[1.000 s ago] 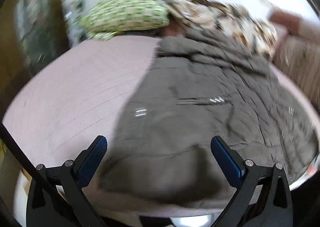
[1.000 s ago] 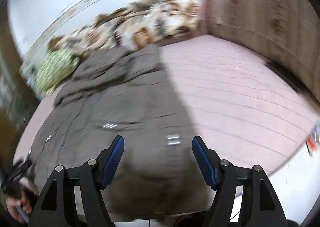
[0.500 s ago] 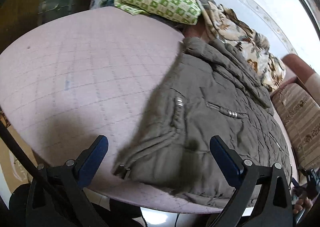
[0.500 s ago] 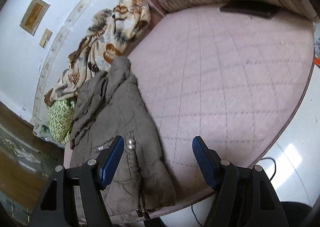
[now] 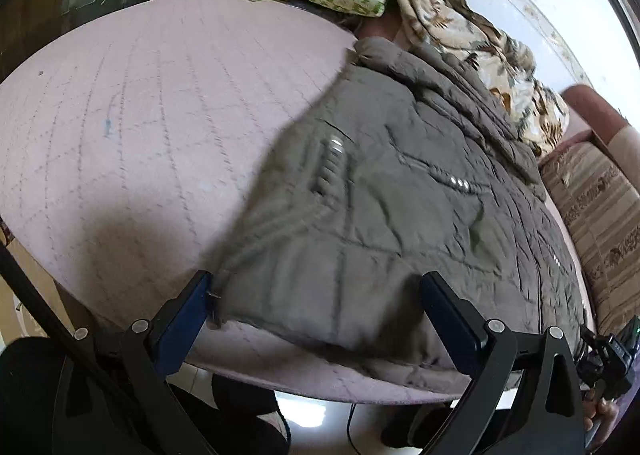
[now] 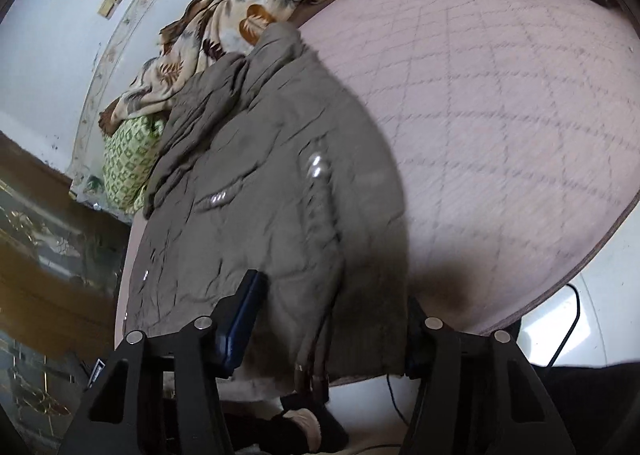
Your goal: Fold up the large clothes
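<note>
Both the left gripper (image 5: pixel 316 295) and the right gripper (image 6: pixel 334 311) have black angular arms studded with silver screws and blue pads (image 5: pixel 182 325) lining their fingers.

No readable text, label, brand, number or sign appeared on anything in either wrist view.

Daylight fills both views, soft and fairly bright, and glares off the glossy floor (image 5: pixel 308 415) below the bed's near edge. A dark shadow pools on the pink bed cover (image 5: pixel 132 239) beside the grey quilted jacket (image 6: pixel 256 215), whose metal snaps glint white. Motion blur smears the jacket's near hem. Fisheye distortion bows the bed and blackens the corners.
</note>
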`<action>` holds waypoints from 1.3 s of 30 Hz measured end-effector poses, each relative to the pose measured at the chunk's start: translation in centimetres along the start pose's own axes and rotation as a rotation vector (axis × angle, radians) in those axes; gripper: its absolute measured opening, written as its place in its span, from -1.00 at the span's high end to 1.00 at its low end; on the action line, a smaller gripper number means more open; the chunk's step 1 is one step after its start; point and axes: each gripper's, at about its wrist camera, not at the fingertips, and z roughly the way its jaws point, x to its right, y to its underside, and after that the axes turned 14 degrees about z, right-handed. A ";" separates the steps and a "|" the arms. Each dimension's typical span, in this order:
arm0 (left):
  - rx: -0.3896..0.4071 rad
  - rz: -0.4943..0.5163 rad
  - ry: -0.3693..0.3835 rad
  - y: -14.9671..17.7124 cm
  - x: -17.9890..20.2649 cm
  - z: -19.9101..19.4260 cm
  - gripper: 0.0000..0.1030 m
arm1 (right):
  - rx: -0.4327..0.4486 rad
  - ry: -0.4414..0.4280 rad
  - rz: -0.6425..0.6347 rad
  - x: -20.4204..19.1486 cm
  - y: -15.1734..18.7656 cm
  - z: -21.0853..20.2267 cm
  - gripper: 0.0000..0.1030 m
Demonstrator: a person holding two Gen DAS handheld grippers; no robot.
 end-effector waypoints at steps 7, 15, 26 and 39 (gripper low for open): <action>0.028 0.041 -0.038 -0.3 1.3 0.4 -0.82 | 0.052 0.000 -0.009 -0.6 0.7 0.7 -0.15; 0.065 0.118 -0.092 -0.4 3.0 0.8 -0.45 | 0.088 0.067 -0.095 -2.0 0.9 2.0 0.28; 0.044 0.179 -0.174 -0.5 4.3 1.7 -0.75 | 0.127 0.049 -0.136 -1.9 1.2 2.2 0.16; 0.068 0.222 -0.182 -0.3 4.8 1.3 -0.40 | 0.135 0.088 -0.186 -3.0 1.5 1.9 0.46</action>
